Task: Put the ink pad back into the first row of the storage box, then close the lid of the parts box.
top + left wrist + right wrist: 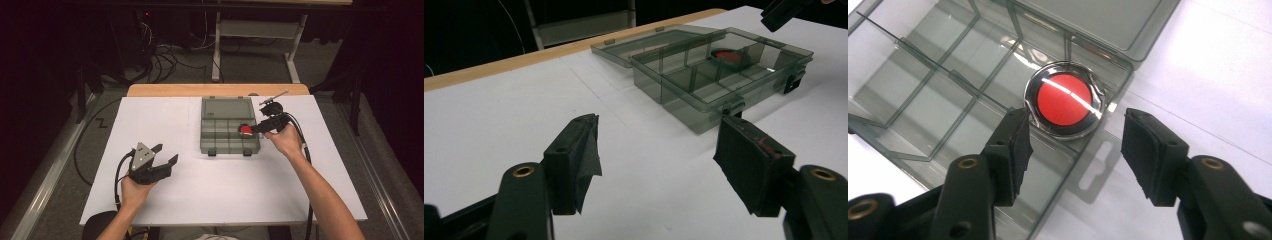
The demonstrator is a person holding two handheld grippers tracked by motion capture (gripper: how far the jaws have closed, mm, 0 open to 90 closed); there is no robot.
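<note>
A clear grey compartment box (220, 141) lies on the white table with its lid (227, 107) folded back flat. A round red disc in a clear blister pack (245, 130) (1066, 99) rests in the box's right-hand compartment. My right gripper (257, 128) (1075, 145) hovers open just over that compartment's edge, with the disc ahead of its jaws and nothing between them. My left gripper (165, 154) (656, 160) stands open low over the table at the front left, well short of the box (719, 75).
A small black clamp-like object with a metal rod (272, 104) lies right of the lid. The table's wooden far edge (165, 90) runs behind the box. Cables and a metal frame (250, 40) lie on the floor beyond.
</note>
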